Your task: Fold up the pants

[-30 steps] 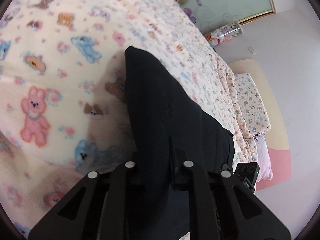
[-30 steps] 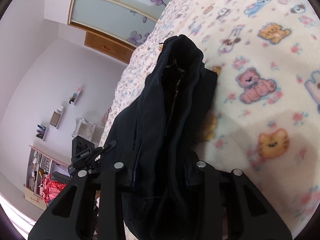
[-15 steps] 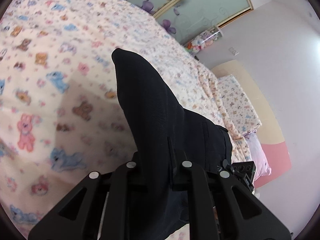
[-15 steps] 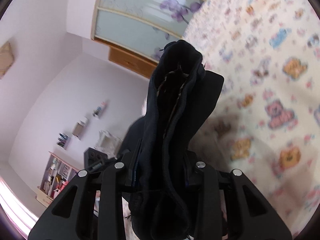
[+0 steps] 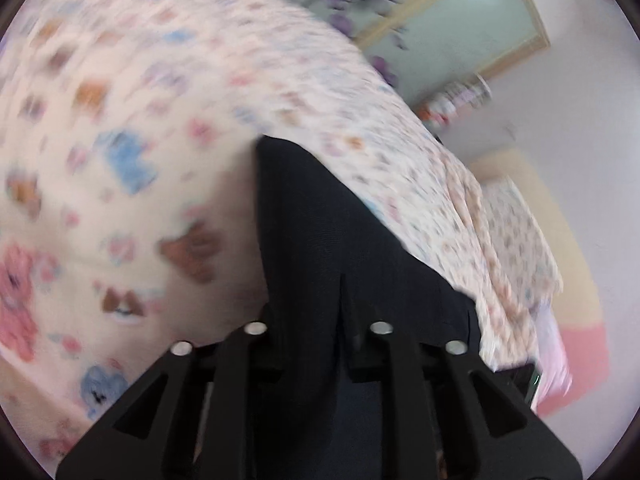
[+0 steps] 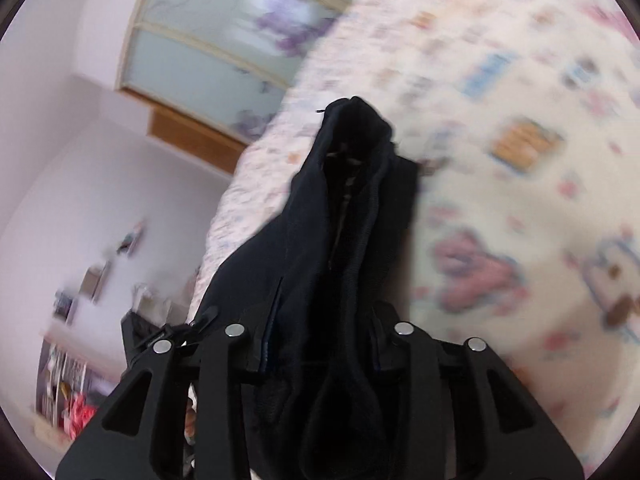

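The black pants [image 5: 332,248] hang between both grippers above the bed [image 5: 120,140]. The left gripper [image 5: 316,344] has cloth between its fingers, and its jaws are opening. The right gripper [image 6: 320,344] holds a thick bunched part of the pants [image 6: 344,240]; its jaws are opening too, with cloth filling the gap.

Black pants [image 5: 328,240], bunched and doubled over, hang draped above the bed.

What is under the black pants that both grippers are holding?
Under the black pants lies the blanket with cartoon animals on the bed. The part directly beneath the cloth is covered, so whether the pants touch it cannot be seen.
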Demonstrator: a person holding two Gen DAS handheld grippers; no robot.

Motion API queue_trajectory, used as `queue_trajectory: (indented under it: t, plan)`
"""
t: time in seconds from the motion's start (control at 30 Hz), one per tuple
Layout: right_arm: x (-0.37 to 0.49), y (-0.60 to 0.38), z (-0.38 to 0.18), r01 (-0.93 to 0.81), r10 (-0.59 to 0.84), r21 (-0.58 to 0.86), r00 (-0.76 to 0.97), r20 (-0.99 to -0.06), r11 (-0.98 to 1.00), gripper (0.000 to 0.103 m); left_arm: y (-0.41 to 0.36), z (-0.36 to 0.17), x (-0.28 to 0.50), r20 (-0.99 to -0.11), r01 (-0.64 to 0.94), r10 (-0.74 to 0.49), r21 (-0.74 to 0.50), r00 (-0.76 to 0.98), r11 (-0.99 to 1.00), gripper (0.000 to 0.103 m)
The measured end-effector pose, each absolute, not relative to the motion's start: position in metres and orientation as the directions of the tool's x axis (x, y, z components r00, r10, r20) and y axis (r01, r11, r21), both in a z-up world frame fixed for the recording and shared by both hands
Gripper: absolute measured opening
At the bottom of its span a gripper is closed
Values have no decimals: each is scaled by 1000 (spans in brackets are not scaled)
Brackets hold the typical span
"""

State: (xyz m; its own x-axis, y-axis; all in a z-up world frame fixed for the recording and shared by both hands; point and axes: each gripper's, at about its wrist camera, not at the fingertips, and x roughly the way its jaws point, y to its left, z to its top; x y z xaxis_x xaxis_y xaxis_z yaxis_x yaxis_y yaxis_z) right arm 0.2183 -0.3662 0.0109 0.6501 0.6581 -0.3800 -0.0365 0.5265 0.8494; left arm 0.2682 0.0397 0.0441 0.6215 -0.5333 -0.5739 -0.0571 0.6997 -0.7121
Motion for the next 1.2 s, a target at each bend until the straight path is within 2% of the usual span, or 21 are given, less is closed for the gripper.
queue_trajectory:
  t: [0.03, 0.07, 0.13, 0.17, 0.23, 0.3, 0.37, 0.43, 0.5, 0.57, 0.67, 0.8, 0.93, 1.0, 1.07, 1.2]
  plan:
    - [220, -368, 9, -21, 661, 859, 648, -378, 511, 41, 46, 34, 268, -565, -91, -534, -736, 628, 671, 42]
    - [220, -368, 9, -7, 656, 859, 648, -387, 513, 47, 50, 28, 267, -559, -113, -528, -747, 639, 655, 50]
    - [217, -367, 14, 3, 622, 833, 663, -416, 554, 55, 57, 22, 264, -530, -120, -540, -777, 653, 617, 56]
    - [216, -369, 16, 11, 604, 823, 673, -427, 568, 57, 60, 23, 261, -517, -126, -546, -791, 658, 598, 60]
    - [212, -377, 18, 40, 576, 829, 700, -421, 558, 59, 69, 30, 254, -489, -126, -547, -812, 680, 570, 83]
    - [201, -392, 26, 80, 513, 842, 761, -398, 533, 59, 82, 50, 236, -505, -158, -450, -775, 737, 612, 98]
    - [186, -404, 35, 85, 448, 839, 814, -370, 538, 59, 88, 71, 218, -488, -136, -375, -732, 788, 668, 99]
    - [173, -410, 53, 39, 414, 835, 855, -311, 549, 59, 83, 95, 197, -448, -51, -348, -669, 823, 741, 101]
    - [165, -402, 75, -67, 457, 813, 852, -254, 578, 59, 66, 113, 179, -421, 22, -334, -594, 843, 804, 101]
    - [159, -380, 93, -174, 528, 767, 815, -240, 617, 70, 40, 122, 163, -402, 115, -371, -534, 837, 838, 101]
    - [154, -353, 99, -251, 609, 740, 750, -259, 624, 70, 4, 117, 155, -401, 211, -451, -514, 798, 831, 101]
    - [160, -337, 87, -244, 658, 760, 691, -300, 602, 70, -16, 99, 167, -478, 169, -438, -506, 762, 846, 101]
    - [157, -346, 84, -217, 641, 748, 689, -338, 627, 71, -14, 76, 188, -533, 87, -405, -523, 742, 848, 101]
    - [166, -348, 70, -135, 592, 729, 691, -416, 670, 70, -10, 62, 197, -565, 58, -397, -522, 724, 851, 101]
    - [178, -350, 43, -90, 602, 744, 657, -455, 662, 68, -9, 38, 209, -605, 61, -422, -524, 675, 849, 101]
    - [180, -345, 33, -91, 569, 711, 673, -472, 697, 68, -20, 33, 207, -607, 84, -372, -449, 702, 890, 101]
